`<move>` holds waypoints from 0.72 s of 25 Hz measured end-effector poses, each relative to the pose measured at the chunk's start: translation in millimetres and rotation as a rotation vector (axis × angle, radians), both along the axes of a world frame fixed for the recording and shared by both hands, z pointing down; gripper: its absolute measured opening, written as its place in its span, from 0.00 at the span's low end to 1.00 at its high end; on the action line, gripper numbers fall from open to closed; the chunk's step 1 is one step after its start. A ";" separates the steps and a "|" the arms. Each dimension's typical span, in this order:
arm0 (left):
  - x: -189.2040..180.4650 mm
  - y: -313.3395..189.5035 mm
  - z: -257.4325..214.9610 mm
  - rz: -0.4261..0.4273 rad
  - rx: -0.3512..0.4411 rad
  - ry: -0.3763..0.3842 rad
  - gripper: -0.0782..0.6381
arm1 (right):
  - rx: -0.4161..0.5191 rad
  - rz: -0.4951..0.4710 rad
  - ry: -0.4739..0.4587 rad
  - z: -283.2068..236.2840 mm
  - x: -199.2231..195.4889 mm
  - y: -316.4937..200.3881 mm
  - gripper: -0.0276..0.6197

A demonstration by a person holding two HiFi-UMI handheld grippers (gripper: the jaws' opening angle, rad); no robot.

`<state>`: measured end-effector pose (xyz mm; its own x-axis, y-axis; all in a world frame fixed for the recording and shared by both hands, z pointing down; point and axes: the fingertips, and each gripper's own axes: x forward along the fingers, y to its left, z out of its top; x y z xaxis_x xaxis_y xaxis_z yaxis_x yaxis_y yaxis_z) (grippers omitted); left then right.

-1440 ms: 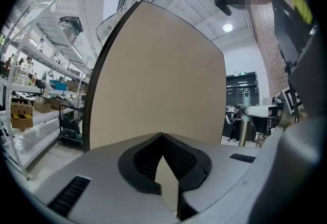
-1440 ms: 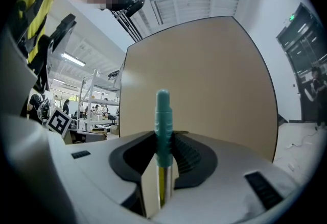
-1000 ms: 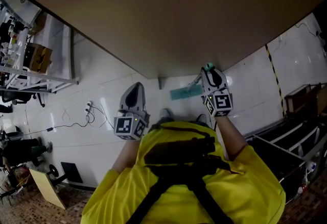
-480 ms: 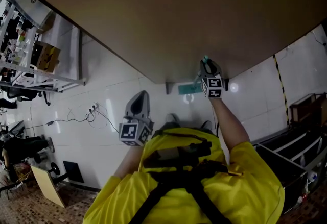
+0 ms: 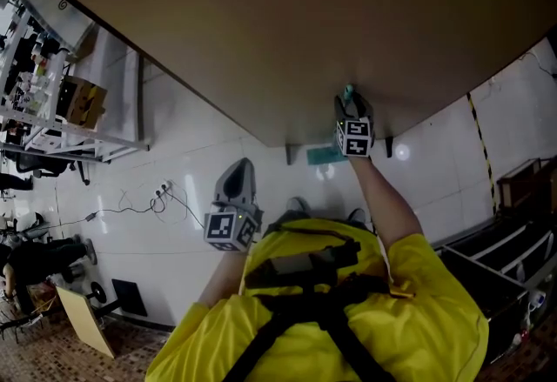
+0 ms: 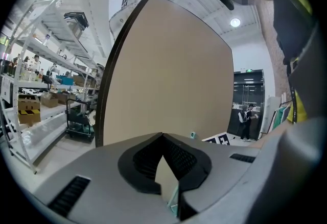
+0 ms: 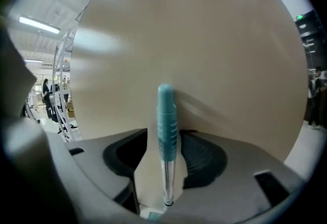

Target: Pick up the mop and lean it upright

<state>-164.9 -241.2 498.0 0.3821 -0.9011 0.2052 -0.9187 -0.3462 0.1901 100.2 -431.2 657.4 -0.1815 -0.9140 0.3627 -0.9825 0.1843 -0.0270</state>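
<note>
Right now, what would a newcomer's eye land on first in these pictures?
The big tan board fills the top of the head view. The mop handle, teal at its end, stands upright against it between the jaws of the right gripper, which have just been opening and do not press on it. A yellow shirt fills the bottom of the head view.

No legible txt, labels or nos. anywhere.
</note>
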 end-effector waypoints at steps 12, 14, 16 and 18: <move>9.7 5.5 3.2 0.004 -0.009 0.015 0.11 | 0.133 -0.063 -0.126 -92.8 23.5 99.3 0.37; 10.8 5.8 2.9 -0.001 -0.010 0.022 0.11 | 0.144 -0.064 -0.182 -122.0 34.3 143.0 0.34; 12.6 5.8 2.3 0.005 -0.011 0.022 0.11 | 0.146 -0.058 -0.209 -148.1 44.6 180.6 0.30; 18.2 5.6 -0.4 0.024 -0.016 0.028 0.11 | 0.162 -0.065 -0.225 -172.4 50.9 206.6 0.29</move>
<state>-146.7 -235.6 497.6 0.4096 -0.8881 0.2086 -0.9043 -0.3652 0.2211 151.2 -224.6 485.0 -0.3015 -0.9405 0.1570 -0.9409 0.2669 -0.2083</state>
